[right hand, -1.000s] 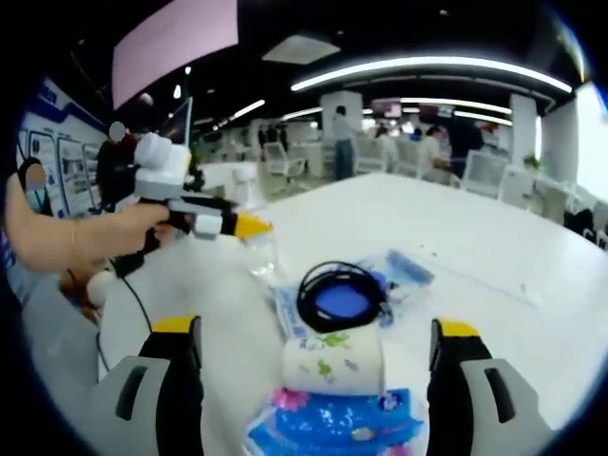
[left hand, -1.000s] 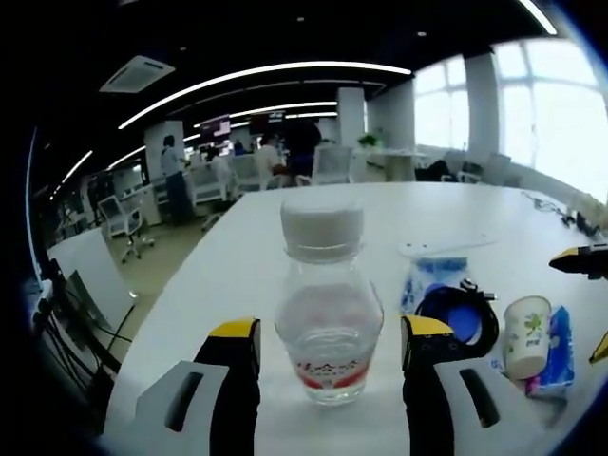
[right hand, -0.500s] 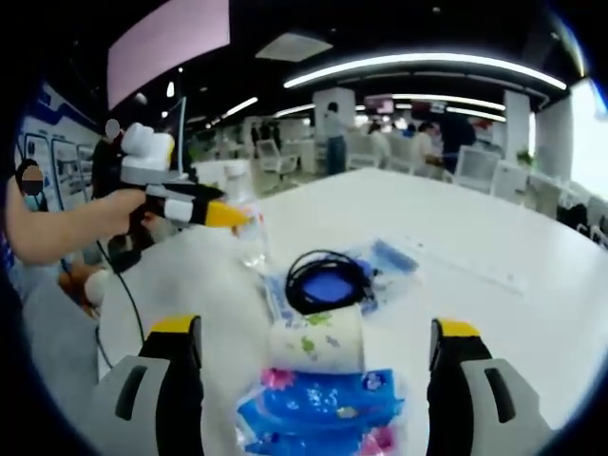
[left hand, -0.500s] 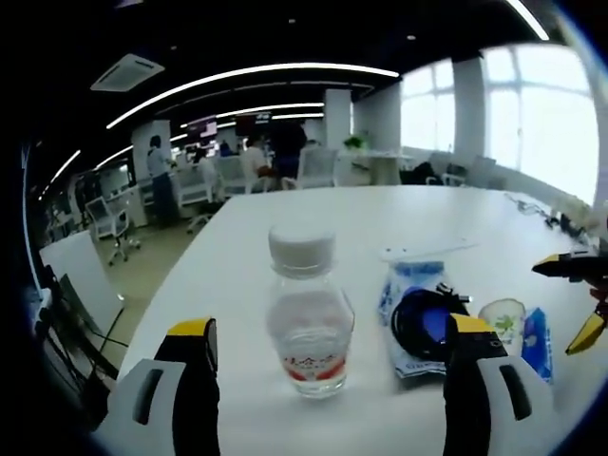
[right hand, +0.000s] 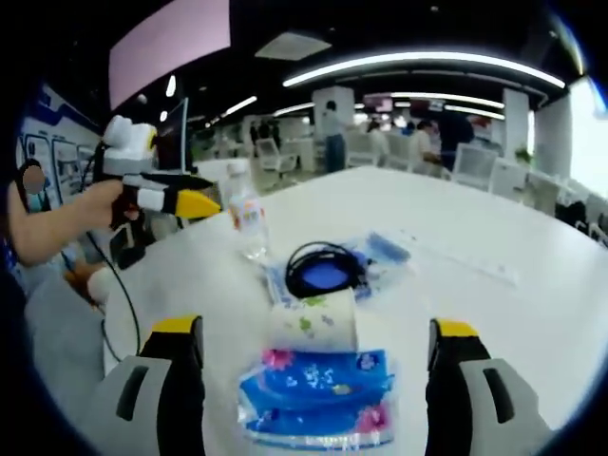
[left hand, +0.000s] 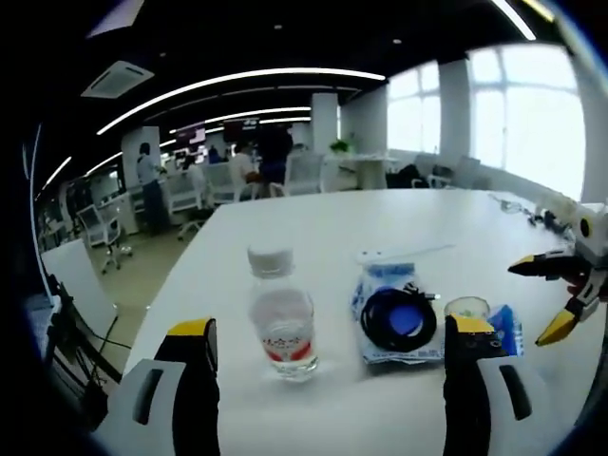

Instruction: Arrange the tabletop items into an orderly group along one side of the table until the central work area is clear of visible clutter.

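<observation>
A clear water bottle (left hand: 281, 318) is standing upright on the white table (left hand: 313, 237), beside a black cable coil (left hand: 399, 318), a paper cup (right hand: 315, 321) and a blue tissue pack (right hand: 318, 391). Both the left gripper (left hand: 328, 380) and right gripper (right hand: 309, 380) are being held wide open, gripping nothing.

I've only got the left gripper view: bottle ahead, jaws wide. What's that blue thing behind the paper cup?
Observer: A blue tissue pack, lying flat between the right gripper's open jaws.
Operator: Is the cup upright?
Observer: No, in the right gripper view the paper cup lies on its side against the pack.
Operator: Is my left gripper touching the bottle?
Observer: No, the left gripper hangs beside the bottle, with a gap.
</observation>
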Available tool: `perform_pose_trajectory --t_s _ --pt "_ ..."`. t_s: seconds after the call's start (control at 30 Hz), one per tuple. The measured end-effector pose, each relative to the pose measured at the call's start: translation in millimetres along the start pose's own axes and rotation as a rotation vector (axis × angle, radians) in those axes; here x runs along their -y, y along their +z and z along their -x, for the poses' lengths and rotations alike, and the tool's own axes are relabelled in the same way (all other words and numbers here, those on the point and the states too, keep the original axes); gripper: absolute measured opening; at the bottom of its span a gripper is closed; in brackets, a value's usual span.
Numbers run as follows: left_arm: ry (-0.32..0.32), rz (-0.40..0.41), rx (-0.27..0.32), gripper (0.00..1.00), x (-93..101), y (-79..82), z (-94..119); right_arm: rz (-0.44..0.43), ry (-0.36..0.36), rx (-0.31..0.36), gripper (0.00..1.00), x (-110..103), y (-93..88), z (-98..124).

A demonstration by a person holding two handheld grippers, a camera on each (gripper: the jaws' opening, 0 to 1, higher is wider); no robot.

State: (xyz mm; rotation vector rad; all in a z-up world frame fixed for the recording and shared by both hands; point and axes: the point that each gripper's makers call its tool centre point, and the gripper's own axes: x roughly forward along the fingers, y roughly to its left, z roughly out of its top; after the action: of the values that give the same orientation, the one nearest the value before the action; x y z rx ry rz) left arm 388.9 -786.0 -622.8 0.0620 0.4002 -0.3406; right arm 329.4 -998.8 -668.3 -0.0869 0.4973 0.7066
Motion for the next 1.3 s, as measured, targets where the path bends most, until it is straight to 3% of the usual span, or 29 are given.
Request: perform_pose_trajectory --t_s 0.3,0.67,0.77,0.93,1.23,1.3 --pt "-0.027 -0.002 -0.025 0.98 26.9 -12.8 6.4 -0.024 -0.007 -0.008 0.92 12.6 -19.5 11.2" --pt "-0.033 0.035 -0.062 0.89 54.7 -33.8 16.2 -0.03 -0.021 -0.032 0.83 27.7 -49.6 18.4" --pt "-0.056 0.068 -0.054 0.87 71.5 -39.7 20.4 0.039 -0.046 -0.085 0.8 33.3 -60.2 20.0" --pt "-0.096 0.106 -0.07 0.84 95.9 -50.9 23.2 0.064 -0.041 -0.089 0.72 36.1 -64.5 19.0" --pt "-0.144 0.073 -0.099 0.79 133.6 -66.5 23.5 0.08 -0.059 -0.097 0.61 44.8 -70.3 18.3" --pt "-0.203 0.037 -0.068 0.77 151.2 -67.4 22.5 0.089 -0.068 -0.099 0.6 46.8 -70.8 18.2"
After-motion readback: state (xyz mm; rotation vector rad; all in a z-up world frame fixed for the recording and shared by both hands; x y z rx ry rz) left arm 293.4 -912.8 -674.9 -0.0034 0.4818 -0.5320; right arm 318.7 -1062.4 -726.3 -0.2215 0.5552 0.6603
